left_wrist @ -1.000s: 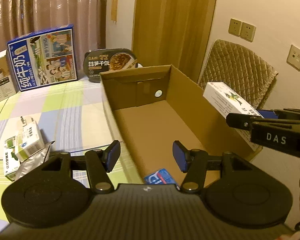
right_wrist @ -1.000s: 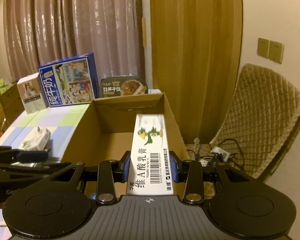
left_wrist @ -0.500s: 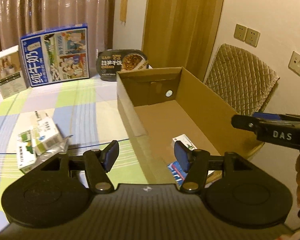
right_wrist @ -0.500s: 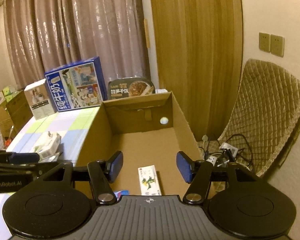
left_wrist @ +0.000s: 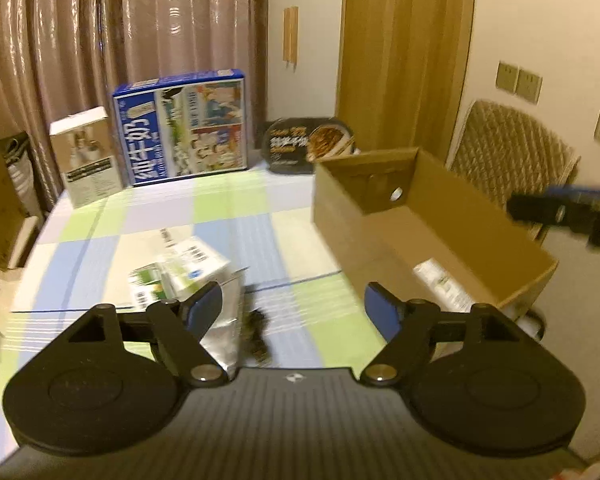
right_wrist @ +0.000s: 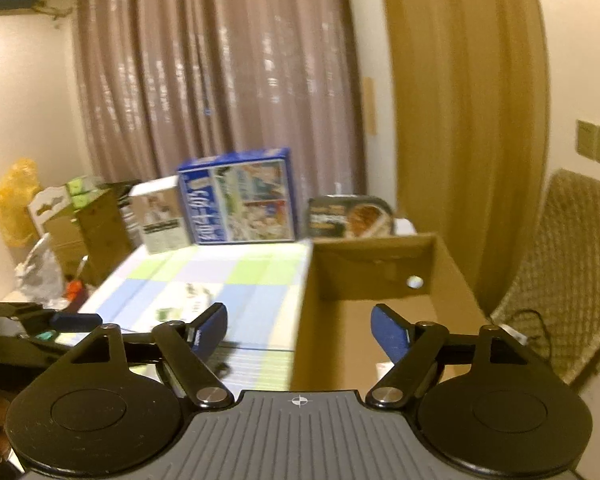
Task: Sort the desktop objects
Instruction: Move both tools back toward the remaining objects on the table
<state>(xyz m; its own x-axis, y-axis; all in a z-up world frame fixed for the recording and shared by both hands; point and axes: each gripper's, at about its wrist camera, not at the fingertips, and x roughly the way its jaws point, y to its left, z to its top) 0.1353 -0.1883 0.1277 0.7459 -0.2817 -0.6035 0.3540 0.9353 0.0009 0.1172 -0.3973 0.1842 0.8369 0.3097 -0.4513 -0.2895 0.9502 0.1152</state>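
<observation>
A table covered in a checked cloth [left_wrist: 236,236] of green, blue and white squares filled the left wrist view. An open cardboard box [left_wrist: 380,224] stood along its right edge, long side running away from the camera, its near corner overhanging the table edge. A white carton [left_wrist: 442,284] lay flat on the box floor, near the front. On the cloth, well left of the box, a small heap of green-and-white packets [left_wrist: 180,272] sat on a silver foil pouch [left_wrist: 224,320], with a dark, blurred lump [left_wrist: 256,328] just beside it. A wide strip of bare cloth separated the heap from the box wall. At the far edge stood a blue milk carton [left_wrist: 180,128], a small white box [left_wrist: 86,156] and a black meal tray [left_wrist: 308,144], all backed by curtains.

The left gripper [left_wrist: 294,310] hovered above the cloth, jaws parted wide and opening, nothing between them. The right gripper [right_wrist: 298,330] hung over the box's left wall, jaws likewise opening and empty; it also showed as a blurred dark shape at the right edge of the left wrist view.

A second earlier the right gripper clamped the white carton over the box; the carton had since landed inside. Both grippers had pulled back and risen, and the left one had swung away from the box, toward the heap.
</observation>
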